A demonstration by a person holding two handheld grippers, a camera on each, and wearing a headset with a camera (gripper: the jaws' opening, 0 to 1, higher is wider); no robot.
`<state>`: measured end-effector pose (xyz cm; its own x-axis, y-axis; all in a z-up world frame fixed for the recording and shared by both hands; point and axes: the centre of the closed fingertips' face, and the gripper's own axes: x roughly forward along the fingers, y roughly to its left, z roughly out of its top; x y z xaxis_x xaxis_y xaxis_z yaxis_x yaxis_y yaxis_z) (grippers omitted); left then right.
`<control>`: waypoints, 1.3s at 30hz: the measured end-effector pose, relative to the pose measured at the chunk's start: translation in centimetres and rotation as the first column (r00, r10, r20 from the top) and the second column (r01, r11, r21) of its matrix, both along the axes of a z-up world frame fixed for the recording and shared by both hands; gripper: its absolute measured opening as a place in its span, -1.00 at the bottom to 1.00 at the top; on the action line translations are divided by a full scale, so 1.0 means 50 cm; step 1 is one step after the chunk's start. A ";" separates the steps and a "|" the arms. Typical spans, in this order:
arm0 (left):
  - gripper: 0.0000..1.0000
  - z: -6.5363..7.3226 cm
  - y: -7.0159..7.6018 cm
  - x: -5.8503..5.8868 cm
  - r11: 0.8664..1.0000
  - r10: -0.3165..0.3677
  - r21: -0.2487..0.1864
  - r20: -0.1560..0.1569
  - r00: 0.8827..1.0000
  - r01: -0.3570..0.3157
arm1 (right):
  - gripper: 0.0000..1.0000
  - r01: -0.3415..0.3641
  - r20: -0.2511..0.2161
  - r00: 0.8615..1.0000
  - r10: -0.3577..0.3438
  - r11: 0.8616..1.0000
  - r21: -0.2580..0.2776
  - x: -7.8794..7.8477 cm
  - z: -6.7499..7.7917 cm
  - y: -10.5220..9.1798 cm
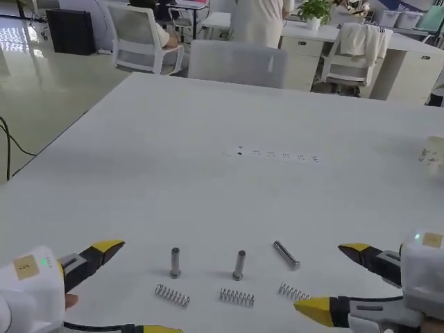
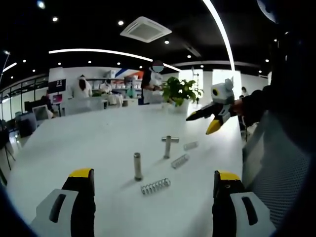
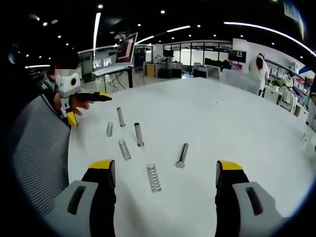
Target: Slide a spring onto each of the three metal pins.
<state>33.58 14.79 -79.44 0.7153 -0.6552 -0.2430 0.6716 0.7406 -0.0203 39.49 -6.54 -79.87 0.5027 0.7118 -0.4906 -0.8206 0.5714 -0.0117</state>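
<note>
On the white table (image 1: 208,187), three metal pins form a row. The left pin (image 1: 175,262) and middle pin (image 1: 238,265) stand upright; the right pin (image 1: 286,254) lies on its side. Nearer me, a loose spring lies in front of each: left spring (image 1: 172,295), middle spring (image 1: 236,297), right spring (image 1: 294,292). My left gripper (image 1: 135,288) hovers open just left of the row, holding nothing. My right gripper (image 1: 327,277) is open at the right end, near the lying pin (image 3: 181,155) and the closest spring (image 3: 154,177). The left gripper view shows the nearest upright pin (image 2: 138,166) and spring (image 2: 155,185).
A small pale object (image 1: 433,154) sits at the table's right edge, and tiny marks (image 1: 270,154) dot its middle. Office chairs (image 1: 142,38), desks and a standing person (image 1: 258,21) lie beyond the far edge. The table's near edge is close to both grippers.
</note>
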 end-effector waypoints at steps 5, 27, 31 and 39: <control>0.95 0.003 0.002 -0.006 1.000 0.006 -0.004 0.004 1.000 -0.006 | 0.55 0.000 -0.009 1.000 -0.001 0.999 -0.035 0.028 0.006 0.010; 0.95 0.001 0.008 -0.022 0.999 0.027 -0.019 0.001 1.000 -0.027 | 0.05 0.007 -0.091 0.995 -0.028 0.975 -0.221 0.131 -0.050 0.058; 0.94 -0.001 0.008 -0.023 0.999 0.027 -0.020 -0.001 1.000 -0.027 | 0.00 0.015 -0.115 0.992 -0.045 0.967 -0.254 0.139 -0.065 0.060; 0.93 -0.002 0.009 -0.022 0.999 0.026 -0.022 -0.001 1.000 -0.026 | -0.31 0.035 -0.146 0.986 -0.086 0.946 -0.321 0.154 -0.083 0.062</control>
<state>32.49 15.26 -79.54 0.7321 -0.6415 -0.2293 0.6518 0.7574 -0.0379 47.19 -3.45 -84.00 0.4394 0.4778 -0.7607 -0.7904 0.6080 -0.0747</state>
